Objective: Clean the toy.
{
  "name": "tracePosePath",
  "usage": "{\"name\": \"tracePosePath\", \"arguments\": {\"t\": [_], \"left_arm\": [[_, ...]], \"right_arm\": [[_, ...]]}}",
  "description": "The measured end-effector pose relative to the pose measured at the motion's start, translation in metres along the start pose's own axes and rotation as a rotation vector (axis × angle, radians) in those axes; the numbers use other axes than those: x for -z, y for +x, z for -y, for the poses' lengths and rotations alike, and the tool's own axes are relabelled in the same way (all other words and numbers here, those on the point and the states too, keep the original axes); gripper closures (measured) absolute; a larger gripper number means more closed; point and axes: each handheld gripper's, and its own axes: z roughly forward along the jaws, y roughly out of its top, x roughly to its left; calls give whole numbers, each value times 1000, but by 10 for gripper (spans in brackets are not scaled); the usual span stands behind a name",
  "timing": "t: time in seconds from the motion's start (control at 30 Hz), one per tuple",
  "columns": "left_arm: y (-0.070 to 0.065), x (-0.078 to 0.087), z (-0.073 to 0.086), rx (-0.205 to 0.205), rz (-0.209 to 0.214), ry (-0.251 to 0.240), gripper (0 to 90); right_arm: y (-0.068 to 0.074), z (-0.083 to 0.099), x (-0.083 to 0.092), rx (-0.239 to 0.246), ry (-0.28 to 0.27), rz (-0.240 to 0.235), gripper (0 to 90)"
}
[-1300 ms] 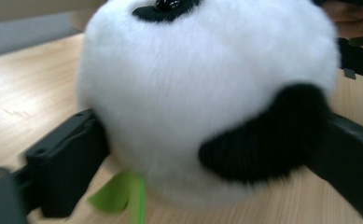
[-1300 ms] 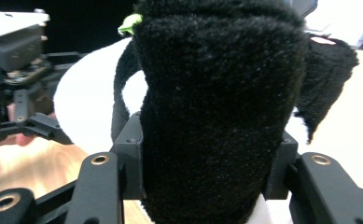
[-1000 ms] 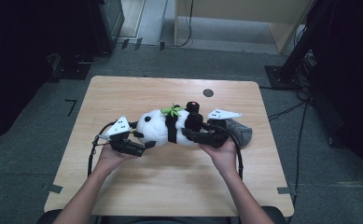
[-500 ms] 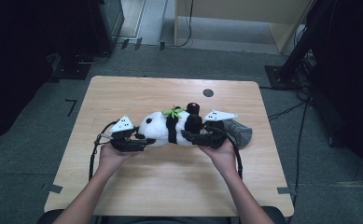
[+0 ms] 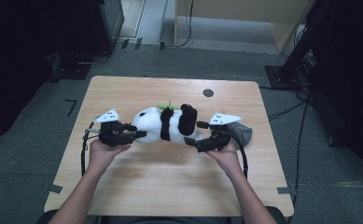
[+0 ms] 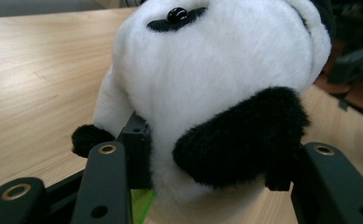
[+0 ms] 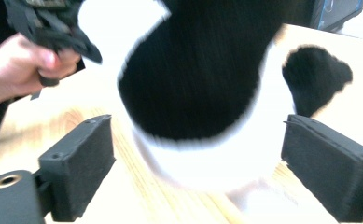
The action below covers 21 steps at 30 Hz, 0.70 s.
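Note:
A black and white panda plush (image 5: 153, 123) lies on its side in the middle of the wooden table (image 5: 170, 182). My left gripper (image 5: 139, 134) holds its head end. In the left gripper view the jaws have just been closing, and the pads of the left gripper (image 6: 207, 158) press into the white fur of the panda (image 6: 207, 74). My right gripper (image 5: 195, 133) is at the rear end. Its jaws have just been opening. In the right gripper view the right gripper (image 7: 202, 165) stands wide, with the blurred panda (image 7: 198, 70) between the pads but clear of them.
A green leaf piece (image 5: 167, 106) pokes out behind the panda. A grey bundle (image 5: 242, 133) lies beside the right hand. A dark round hole (image 5: 208, 92) marks the table's far side. Black stands and cables surround the table on the floor.
The left jaws have closed onto the panda's head and the left hand has shifted slightly. The right jaws have spread apart and let go of the panda's rear.

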Motion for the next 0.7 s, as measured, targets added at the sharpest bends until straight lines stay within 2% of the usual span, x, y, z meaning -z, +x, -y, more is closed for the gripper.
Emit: {"name": "tracePosePath", "arguments": {"t": [0.17, 0.27, 0.3, 0.33, 0.4, 0.43, 0.5, 0.57, 0.63, 0.67, 0.7], "left_arm": [[-1, 3, -4, 45, 38, 7, 482], [-5, -2, -8, 76, 80, 20, 480], [-6, -3, -9, 84, 82, 26, 479], [-7, -4, -9, 93, 94, 23, 478], [-8, -5, -10, 112, 121, 12, 476], [-9, -6, -11, 120, 129, 5, 474], [-13, -9, -12, 102, 126, 8, 472], [-16, -12, -13, 92, 114, 22, 465], [-17, -15, -13, 76, 97, 33, 461], [-18, -16, -13, 65, 89, 38, 457], [-19, -17, -13, 55, 83, 39, 444]], "right_arm": [[3, 3, -4, 70, -12, -8, 24], [8, 5, -8, 104, 22, 3, 15], [9, 5, -9, 116, 30, 12, 0], [10, 5, -9, 129, 22, 10, 0], [15, 6, -6, 195, -30, 62, 0], [17, 6, -5, 209, -50, 84, 0], [21, 5, -4, 219, -57, 134, 2], [23, 7, -6, 213, -38, 184, 39], [22, 11, -9, 210, -17, 207, 78], [21, 12, -9, 211, -12, 208, 148], [21, 14, -8, 232, -12, 217, 178]]}}
